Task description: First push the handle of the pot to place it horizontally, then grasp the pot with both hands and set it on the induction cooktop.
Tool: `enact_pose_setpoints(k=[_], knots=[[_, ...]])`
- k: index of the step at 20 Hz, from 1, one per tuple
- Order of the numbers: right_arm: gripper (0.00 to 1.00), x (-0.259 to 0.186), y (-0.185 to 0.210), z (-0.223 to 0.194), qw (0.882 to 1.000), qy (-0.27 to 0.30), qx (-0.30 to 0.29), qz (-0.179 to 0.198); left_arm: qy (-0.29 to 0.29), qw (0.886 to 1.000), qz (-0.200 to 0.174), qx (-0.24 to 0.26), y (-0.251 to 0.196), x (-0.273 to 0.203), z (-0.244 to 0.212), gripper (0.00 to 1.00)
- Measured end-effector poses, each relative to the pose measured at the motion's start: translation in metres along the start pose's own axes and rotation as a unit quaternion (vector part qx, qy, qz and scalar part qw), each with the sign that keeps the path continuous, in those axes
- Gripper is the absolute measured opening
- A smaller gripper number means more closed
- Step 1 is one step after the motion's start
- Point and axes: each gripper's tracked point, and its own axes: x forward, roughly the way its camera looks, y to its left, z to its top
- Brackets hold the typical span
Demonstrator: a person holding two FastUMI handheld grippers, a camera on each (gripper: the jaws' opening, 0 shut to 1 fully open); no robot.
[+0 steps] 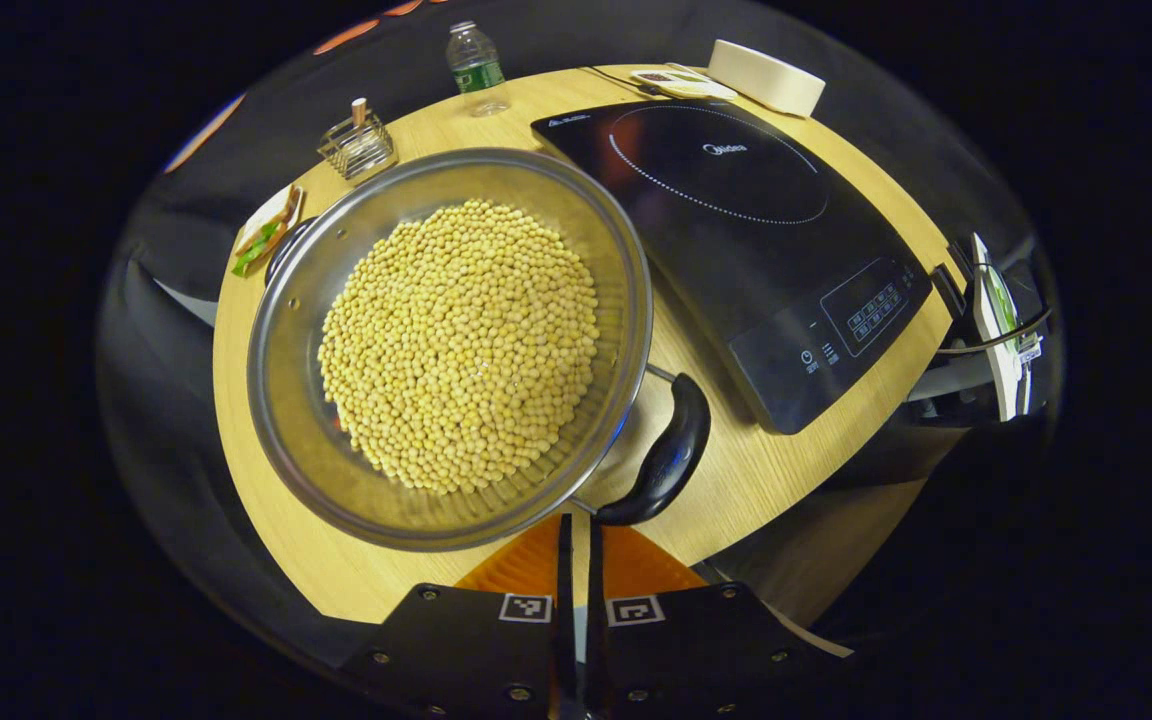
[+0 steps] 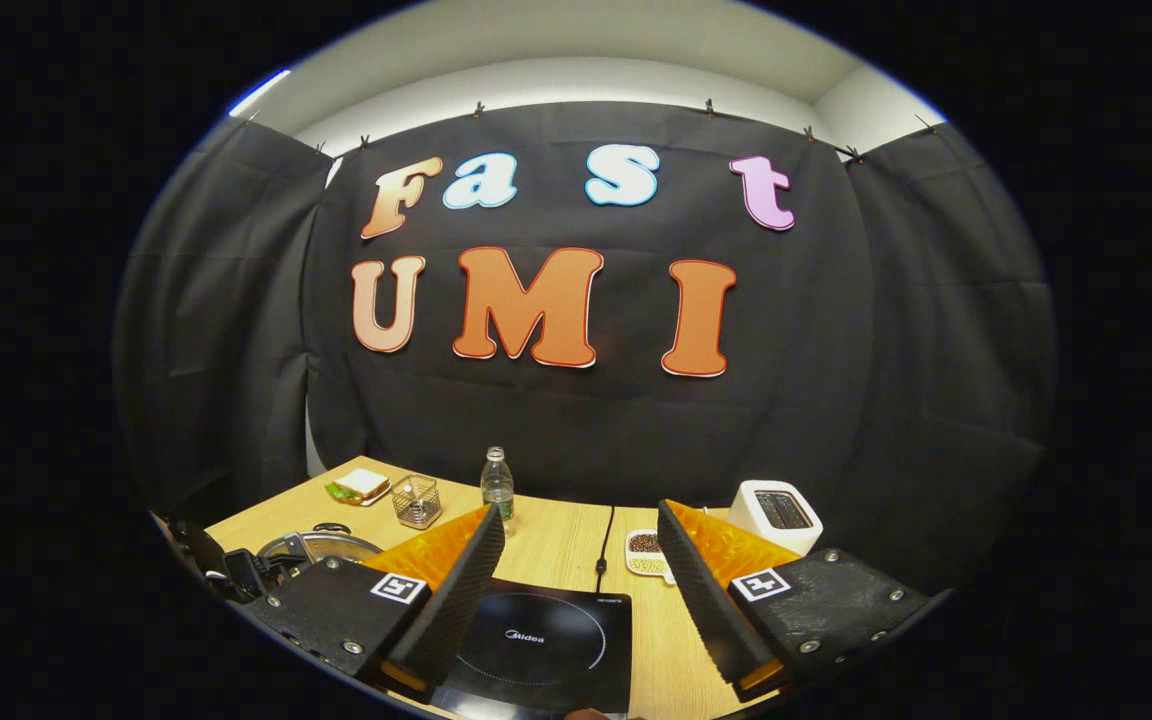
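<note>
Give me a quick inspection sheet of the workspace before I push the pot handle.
Surface: wooden table, bare wood between pot and cooktop.
Job's things: steel pot full of yellow beans; its black handle lies angled toward the camera, near the cooktop's corner. Induction cooktop sits beside the pot, nothing on it.
Clutter: water bottle, wire basket, sandwich, white toaster, small dish of beans.
Grippers: left tool shut, fingers together just short of the handle's end; right tool open, above the cooktop.
Cables: one dark cable runs across the table behind the cooktop.
Surroundings: black cloth wall.
</note>
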Motion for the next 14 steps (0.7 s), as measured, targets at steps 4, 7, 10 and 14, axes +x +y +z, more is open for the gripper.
enact_pose_setpoints(k=[4, 7, 10, 14], knots=[[0.95, 0.001, -0.004, -0.004, 1.0, 0.004, -0.008, -0.009, -0.006, 1.0, -0.014, 0.014, -0.009, 0.001, 0.016, 0.02], [0.96, 0.001, -0.007, -0.01, 1.0, 0.014, -0.017, -0.013, -0.016, 0.999, -0.032, -0.003, -0.014, 0.004, 0.029, 0.01], [0.96, 0.002, -0.01, -0.011, 1.0, 0.014, -0.017, -0.019, -0.028, 0.998, -0.046, -0.028, -0.019, 0.006, 0.049, 0.01], [0.96, 0.002, -0.022, -0.012, 0.999, 0.014, -0.018, -0.034, -0.035, 0.997, -0.051, -0.054, -0.024, 0.008, 0.071, 0.01]])
